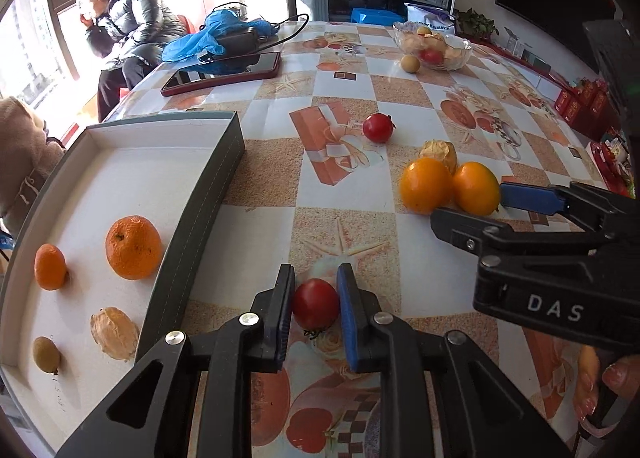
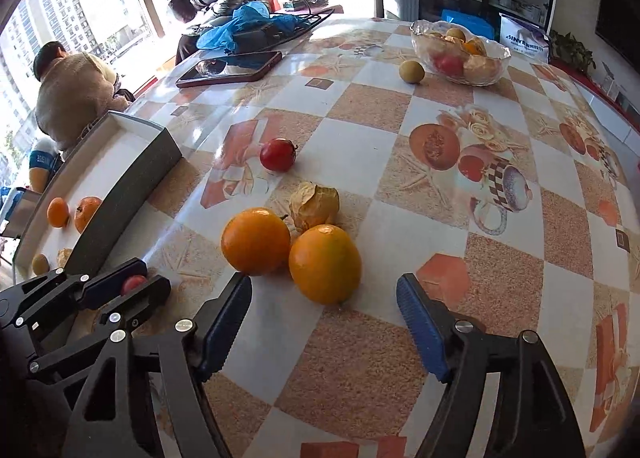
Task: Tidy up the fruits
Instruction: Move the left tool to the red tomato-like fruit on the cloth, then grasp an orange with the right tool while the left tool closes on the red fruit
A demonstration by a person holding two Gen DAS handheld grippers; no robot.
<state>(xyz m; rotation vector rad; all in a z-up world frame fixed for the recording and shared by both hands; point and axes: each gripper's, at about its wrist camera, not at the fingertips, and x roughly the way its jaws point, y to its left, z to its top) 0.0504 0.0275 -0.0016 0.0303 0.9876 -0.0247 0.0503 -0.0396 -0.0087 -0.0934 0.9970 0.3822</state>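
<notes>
Both left fingers (image 1: 280, 310) clamp the red tomato (image 1: 315, 304); right fingers (image 2: 420, 318) open behind an orange (image 2: 325, 264).

Tray (image 1: 208, 185) lies at table's (image 1: 400, 282) left edge, holding four fruits. Right of tray, a tomato (image 1: 315, 304) sits between left gripper's (image 1: 314, 298) pads. Farther right, two oranges (image 2: 256, 240) touch; a husked fruit (image 2: 315, 205) behind them. Second tomato (image 2: 277, 154) beyond. Bowl (image 2: 460, 51) at far side.

The dark-walled white tray (image 2: 120, 161) hides half its large orange mandarin (image 2: 86, 211); black gripper fingers (image 2: 108, 288) cover most of the small red tomato (image 2: 134, 282).
</notes>
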